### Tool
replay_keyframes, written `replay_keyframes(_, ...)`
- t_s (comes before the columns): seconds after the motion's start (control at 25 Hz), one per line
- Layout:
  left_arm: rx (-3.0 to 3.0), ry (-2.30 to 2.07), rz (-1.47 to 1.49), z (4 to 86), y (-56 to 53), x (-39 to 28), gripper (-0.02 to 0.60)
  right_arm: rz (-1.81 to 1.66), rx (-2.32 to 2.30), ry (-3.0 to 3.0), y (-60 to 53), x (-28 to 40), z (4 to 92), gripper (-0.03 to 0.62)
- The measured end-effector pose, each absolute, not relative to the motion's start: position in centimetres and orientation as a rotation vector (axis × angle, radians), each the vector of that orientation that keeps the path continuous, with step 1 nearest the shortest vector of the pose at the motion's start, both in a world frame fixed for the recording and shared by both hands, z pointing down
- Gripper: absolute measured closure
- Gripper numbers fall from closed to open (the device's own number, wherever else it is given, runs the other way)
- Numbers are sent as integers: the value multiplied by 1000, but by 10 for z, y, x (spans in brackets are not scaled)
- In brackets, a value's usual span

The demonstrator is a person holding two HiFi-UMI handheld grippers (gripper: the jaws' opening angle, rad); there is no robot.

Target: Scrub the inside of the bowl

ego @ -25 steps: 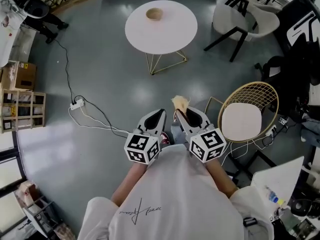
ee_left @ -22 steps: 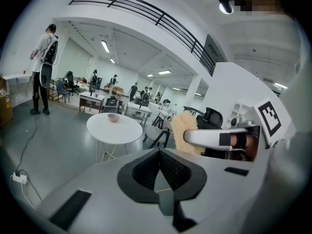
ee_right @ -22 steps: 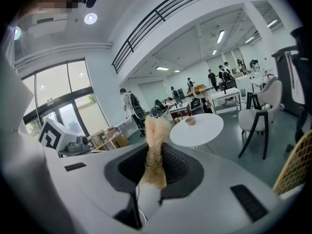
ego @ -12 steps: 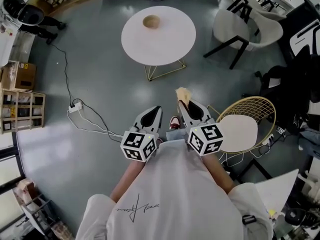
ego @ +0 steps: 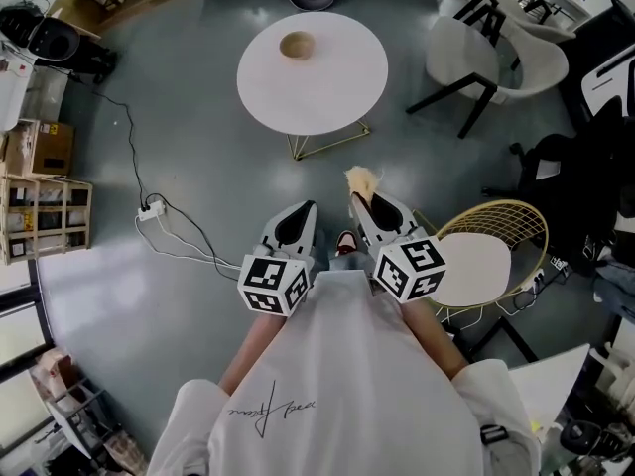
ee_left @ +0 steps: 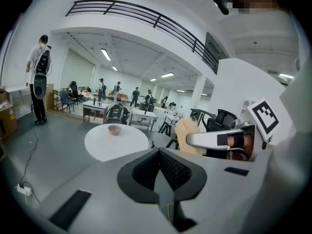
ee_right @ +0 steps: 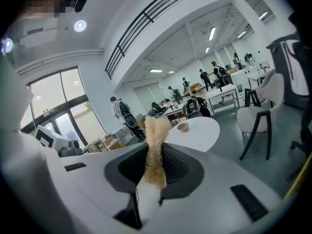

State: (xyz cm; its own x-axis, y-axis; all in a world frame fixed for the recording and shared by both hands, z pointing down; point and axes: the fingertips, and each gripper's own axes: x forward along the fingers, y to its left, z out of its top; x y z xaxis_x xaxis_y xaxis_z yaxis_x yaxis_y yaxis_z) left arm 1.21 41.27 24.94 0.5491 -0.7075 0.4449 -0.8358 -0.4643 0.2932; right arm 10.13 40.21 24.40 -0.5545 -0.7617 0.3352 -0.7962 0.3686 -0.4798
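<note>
Head view: the bowl (ego: 297,45) sits on the round table (ego: 327,87) at top center, well apart from both grippers at mid-frame. The left gripper (ego: 301,212) is closed and empty. The right gripper (ego: 359,202) is clamped on a tan scrubber (ego: 362,179).

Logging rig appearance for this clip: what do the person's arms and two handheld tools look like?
Both the left tongs and right tongs are white shells with black ribbed pads, each carrying a white cube of black square markers. The person wears a white short-sleeved T-shirt with small script print.
</note>
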Motion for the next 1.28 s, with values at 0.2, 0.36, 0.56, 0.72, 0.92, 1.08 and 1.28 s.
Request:
replay_keyframes(0.2,2296,-1276,358,257,389,2,577,960,1442,-2565,383,98,250,507)
replay_keyframes(0.36,2297,-1267,360,265,366,1,577,947,1438,-2560,360,96,256,507)
replay_keyframes(0.56,2282,-1257,341,263,328,-14,577,927,1456,-2537,322,86,252,507)
replay_keyframes(0.72,2280,-1239,348,267,296,-23,577,941,1453,-2520,292,76,255,507)
replay_keyframes(0.92,2301,-1193,358,269,260,-34,577,949,1426,-2495,260,56,256,507)
replay_keyframes(1.08,2303,-1169,361,268,226,-43,577,959,1424,-2474,230,44,257,507)
replay_keyframes(1.28,2319,-1125,349,265,189,-59,577,985,1419,-2447,193,22,260,507)
